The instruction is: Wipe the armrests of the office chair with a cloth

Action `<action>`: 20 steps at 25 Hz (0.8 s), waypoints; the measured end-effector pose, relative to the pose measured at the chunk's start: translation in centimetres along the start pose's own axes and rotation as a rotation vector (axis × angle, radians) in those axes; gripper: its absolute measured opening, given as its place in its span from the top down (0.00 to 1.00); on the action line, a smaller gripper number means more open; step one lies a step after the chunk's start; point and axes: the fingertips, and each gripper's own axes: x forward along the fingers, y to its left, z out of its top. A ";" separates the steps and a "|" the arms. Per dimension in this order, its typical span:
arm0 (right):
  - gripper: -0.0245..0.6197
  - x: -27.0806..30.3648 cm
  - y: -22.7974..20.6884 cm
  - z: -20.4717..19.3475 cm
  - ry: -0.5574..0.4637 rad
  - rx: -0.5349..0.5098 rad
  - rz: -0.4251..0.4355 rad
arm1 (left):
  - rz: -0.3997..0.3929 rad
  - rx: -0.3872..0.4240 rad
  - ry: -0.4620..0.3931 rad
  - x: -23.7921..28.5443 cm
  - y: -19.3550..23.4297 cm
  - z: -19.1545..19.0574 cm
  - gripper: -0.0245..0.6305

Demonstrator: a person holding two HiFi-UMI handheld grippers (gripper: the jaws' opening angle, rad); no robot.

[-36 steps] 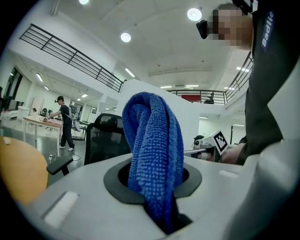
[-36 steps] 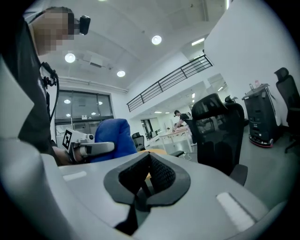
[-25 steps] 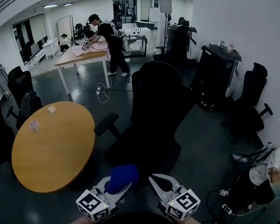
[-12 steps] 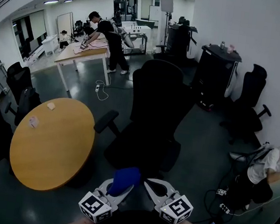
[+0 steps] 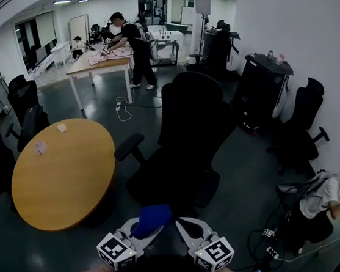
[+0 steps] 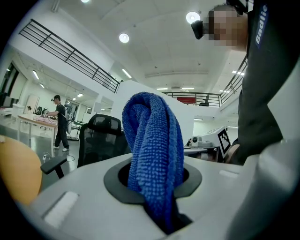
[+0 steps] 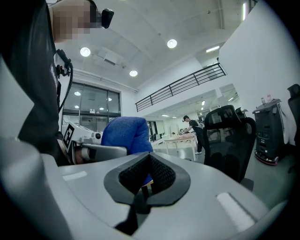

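The black office chair [image 5: 193, 135] stands in front of me with its back toward me, and its left armrest [image 5: 129, 146] sticks out to the left. My left gripper [image 5: 150, 225] is shut on a folded blue cloth [image 5: 151, 217], which bulges up out of the jaws in the left gripper view as the blue cloth [image 6: 154, 154]. Beside it, my right gripper [image 5: 184, 224] is shut with nothing in it. Both are held low, close to my body and short of the chair. The right gripper view shows the cloth [image 7: 124, 135] to its left and the chair [image 7: 229, 140] to its right.
A round wooden table [image 5: 61, 174] stands left of the chair, with dark chairs [image 5: 23, 105] beyond it. A black cabinet [image 5: 261, 88] and another black chair [image 5: 303, 127] are on the right. A seated person [image 5: 324, 204] is at far right, and another person [image 5: 131, 47] works at a far table.
Both grippers have shifted slightly left and down in the head view, the cloth still held. The chair has not moved. The person at the far table has straightened a little.
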 end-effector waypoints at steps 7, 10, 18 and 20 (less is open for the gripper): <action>0.95 0.1 0.2 -0.2 0.006 0.008 0.000 | 0.000 0.009 0.012 0.1 -0.1 0.0 0.80; 0.96 0.2 0.2 -0.3 0.007 0.005 0.001 | -0.010 0.006 0.001 0.1 -0.2 0.3 0.80; 0.96 0.1 0.2 -0.4 0.010 0.013 0.007 | -0.008 0.000 0.011 0.2 -0.2 -0.6 0.80; 0.96 0.0 0.1 -0.4 0.013 0.016 0.006 | -0.006 -0.001 0.019 0.2 -0.2 -0.8 0.80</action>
